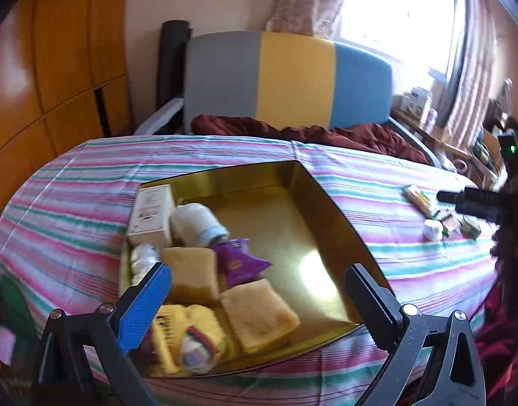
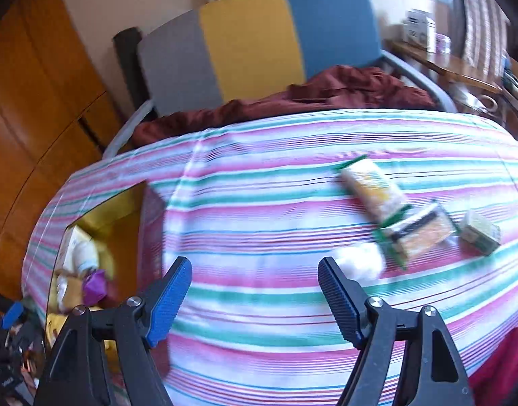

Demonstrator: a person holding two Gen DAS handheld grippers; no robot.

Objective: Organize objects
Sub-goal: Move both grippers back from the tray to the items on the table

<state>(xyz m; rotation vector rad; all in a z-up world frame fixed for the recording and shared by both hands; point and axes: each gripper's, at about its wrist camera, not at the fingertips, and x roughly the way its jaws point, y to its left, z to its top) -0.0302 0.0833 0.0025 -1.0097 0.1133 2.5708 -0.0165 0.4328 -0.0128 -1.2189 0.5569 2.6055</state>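
A gold-lined box [image 1: 292, 196] lies on the striped cloth [image 1: 89, 176]. It holds a white carton [image 1: 152, 215], a white roll [image 1: 194, 223], a purple packet [image 1: 238, 264], two yellow sponge blocks [image 1: 259, 314] and a yellow knitted item [image 1: 187, 338]. My left gripper [image 1: 259, 291] hovers open over the box with nothing between its fingers. My right gripper [image 2: 255, 291] is open and empty above the cloth, right of the box [image 2: 123, 220]. Ahead of it on the right lie a long yellow packet [image 2: 374, 189], a clear packet [image 2: 418, 233], a small green box [image 2: 478, 233] and a white ball [image 2: 360, 264].
A chair [image 1: 292, 77] with grey, yellow and blue panels stands behind the table, a dark red cloth [image 1: 326, 133] heaped at its foot. Wooden cupboards [image 1: 49, 67] fill the left. A cluttered shelf [image 1: 424, 125] sits under the window at the right.
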